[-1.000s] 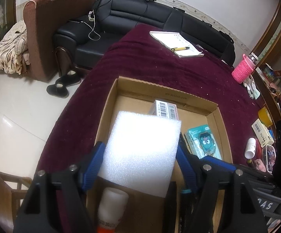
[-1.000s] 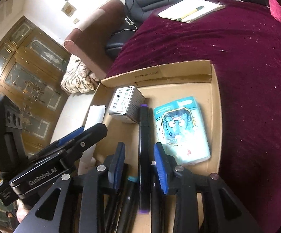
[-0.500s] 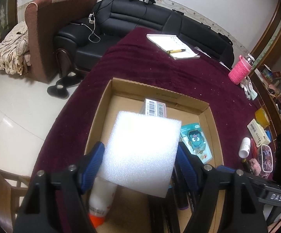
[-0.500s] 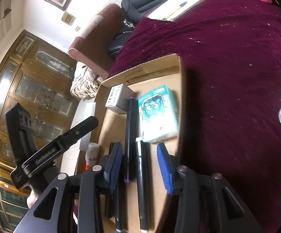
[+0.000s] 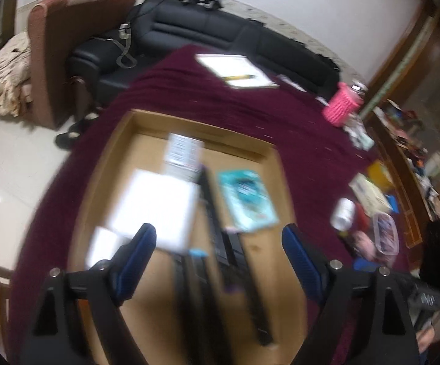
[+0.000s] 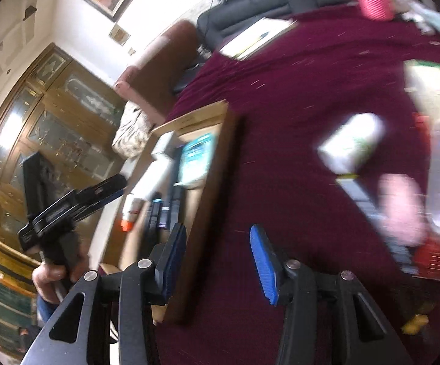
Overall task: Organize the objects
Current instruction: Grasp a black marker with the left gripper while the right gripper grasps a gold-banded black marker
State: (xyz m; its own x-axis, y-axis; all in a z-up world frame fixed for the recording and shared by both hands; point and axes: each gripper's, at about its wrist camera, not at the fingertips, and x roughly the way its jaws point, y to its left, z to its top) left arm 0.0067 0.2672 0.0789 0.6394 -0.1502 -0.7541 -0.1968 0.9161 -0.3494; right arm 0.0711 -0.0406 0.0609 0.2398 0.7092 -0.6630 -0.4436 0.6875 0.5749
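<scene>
An open cardboard box [image 5: 128,140] sits on the maroon tablecloth [image 5: 305,140]. Inside it lie a white foam block [image 5: 153,206], a barcoded carton [image 5: 183,152], a teal packet [image 5: 246,200], several black markers [image 5: 220,243] and a white bottle with an orange cap [image 6: 131,213]. My left gripper [image 5: 218,237] hovers open above the box, holding nothing. My right gripper [image 6: 218,249] is open and empty over the box's right wall [image 6: 214,182] and the cloth. Both views are motion-blurred.
A small white bottle [image 6: 350,146] lies on the cloth right of the box, near a plastic container [image 5: 385,237] and other clutter. A notebook with a pen [image 5: 235,70] and a pink holder [image 5: 341,106] are farther back. A hand [image 6: 52,276] holds the left gripper.
The left gripper has opened and let go of the foam block, which now lies in the box. The right gripper swung right, off the markers, toward the cloth beside the box.
</scene>
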